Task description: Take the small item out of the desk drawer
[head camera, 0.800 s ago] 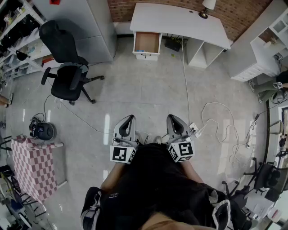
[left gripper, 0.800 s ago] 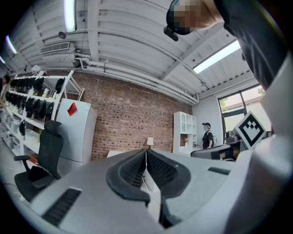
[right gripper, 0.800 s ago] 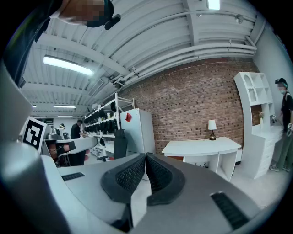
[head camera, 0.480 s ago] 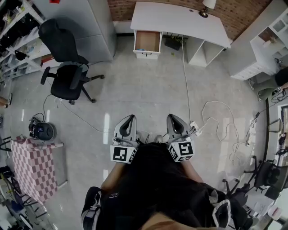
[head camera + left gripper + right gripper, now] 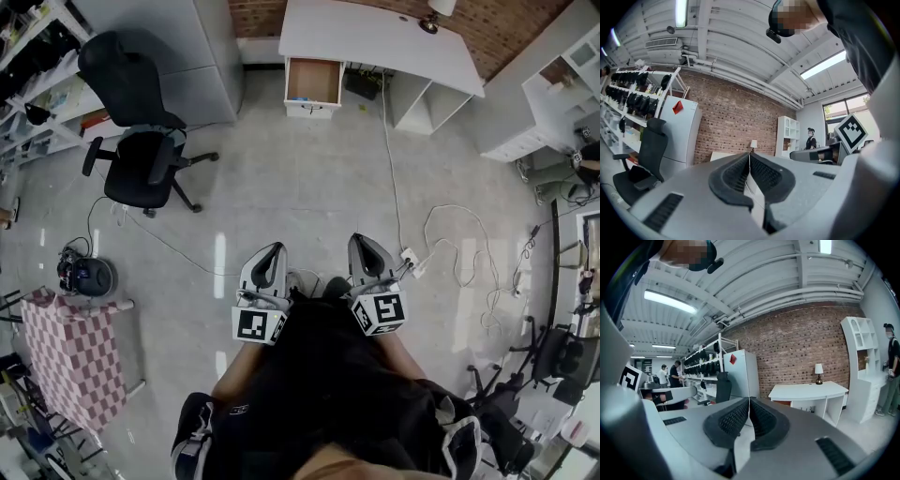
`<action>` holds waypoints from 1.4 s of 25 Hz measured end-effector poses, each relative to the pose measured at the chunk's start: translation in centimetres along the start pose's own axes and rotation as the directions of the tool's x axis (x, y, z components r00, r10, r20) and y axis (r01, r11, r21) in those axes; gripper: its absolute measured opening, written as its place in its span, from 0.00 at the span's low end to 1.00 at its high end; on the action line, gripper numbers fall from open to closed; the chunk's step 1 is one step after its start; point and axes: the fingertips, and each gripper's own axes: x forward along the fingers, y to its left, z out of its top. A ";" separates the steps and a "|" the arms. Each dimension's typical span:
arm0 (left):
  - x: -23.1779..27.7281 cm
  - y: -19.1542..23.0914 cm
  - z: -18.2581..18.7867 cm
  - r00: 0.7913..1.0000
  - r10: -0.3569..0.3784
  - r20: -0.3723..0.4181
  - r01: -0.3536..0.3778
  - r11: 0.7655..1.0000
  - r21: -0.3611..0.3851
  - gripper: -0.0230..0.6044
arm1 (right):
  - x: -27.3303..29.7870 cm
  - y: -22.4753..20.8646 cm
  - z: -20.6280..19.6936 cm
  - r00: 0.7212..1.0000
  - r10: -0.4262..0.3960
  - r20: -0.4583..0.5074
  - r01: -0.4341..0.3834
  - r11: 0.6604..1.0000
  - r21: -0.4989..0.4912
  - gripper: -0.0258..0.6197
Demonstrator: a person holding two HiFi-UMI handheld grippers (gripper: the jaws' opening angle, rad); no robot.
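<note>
Hazard: the loose floor cable (image 5: 392,178) could trip the approach, with left tongs (image 5: 272,248) and right tongs (image 5: 361,240) both closed on nothing and the small item presumably inside the open drawer (image 5: 314,82) of the far bench (image 5: 375,37).

I stand in what looks like a lab or workshop office. At the top of the frame a brick wall (image 5: 258,17) backs a white surface (image 5: 375,37) with a lamp (image 5: 436,11) and an open drawer (image 5: 314,82). A black office chair (image 5: 141,155) stands at the upper left beside racks (image 5: 36,58) of gear. Cables (image 5: 391,173) trail over the grey floor (image 5: 309,187), and strip lights (image 5: 670,301) hang from a bare ribbed ceiling.
</note>
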 end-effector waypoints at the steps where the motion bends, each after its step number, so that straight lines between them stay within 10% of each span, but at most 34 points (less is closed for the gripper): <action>1: -0.1 0.6 -0.3 1.000 -0.003 -0.004 0.003 1.000 -0.004 0.05 | 0.4 0.5 -0.2 1.000 0.000 -0.002 0.000 1.000 -0.002 0.09; 16: 9.1 8.6 -2.0 0.998 0.031 -0.049 -0.032 0.999 -0.023 0.05 | 12.9 -2.3 -0.7 0.999 0.036 -0.027 -0.036 0.999 0.011 0.09; 35: 38.1 12.9 -0.2 0.991 0.074 -0.111 -0.074 0.997 0.006 0.05 | 35.1 -22.1 4.9 0.994 0.102 -0.039 -0.100 0.994 0.053 0.09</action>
